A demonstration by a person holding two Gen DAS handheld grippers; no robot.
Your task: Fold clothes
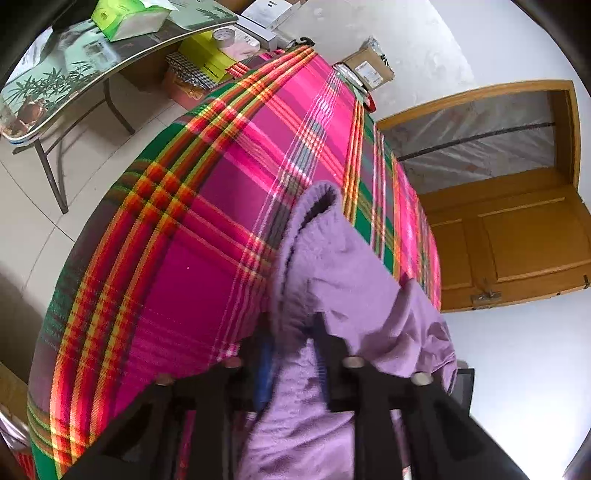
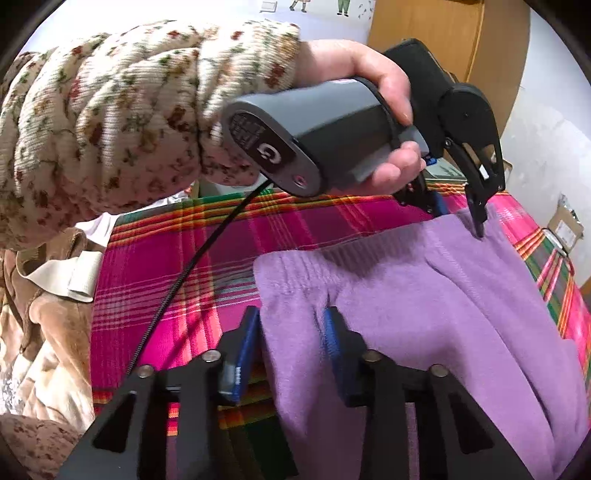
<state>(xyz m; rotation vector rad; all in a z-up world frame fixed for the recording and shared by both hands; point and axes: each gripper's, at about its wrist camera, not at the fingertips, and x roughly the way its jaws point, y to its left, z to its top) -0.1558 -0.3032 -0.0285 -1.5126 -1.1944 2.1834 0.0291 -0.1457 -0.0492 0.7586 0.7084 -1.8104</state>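
The purple garment (image 2: 424, 295) lay on the plaid bedcover (image 2: 166, 266), its ribbed edge running crosswise between my two claws. My right gripper (image 2: 291, 332) was clamped on that edge's near corner; my left gripper (image 2: 458, 218) pinched the far corner, so both held the same edge.

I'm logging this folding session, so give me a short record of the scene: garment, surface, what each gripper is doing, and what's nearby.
garment: purple fleece garment, partly lifted and bunched
surface: pink plaid cloth covering the work surface
left gripper: shut on the garment's far edge, held by a hand in a floral sleeve
right gripper: closed on the near gathered edge of the garment
nearby: folding table with a green tissue box; wooden door
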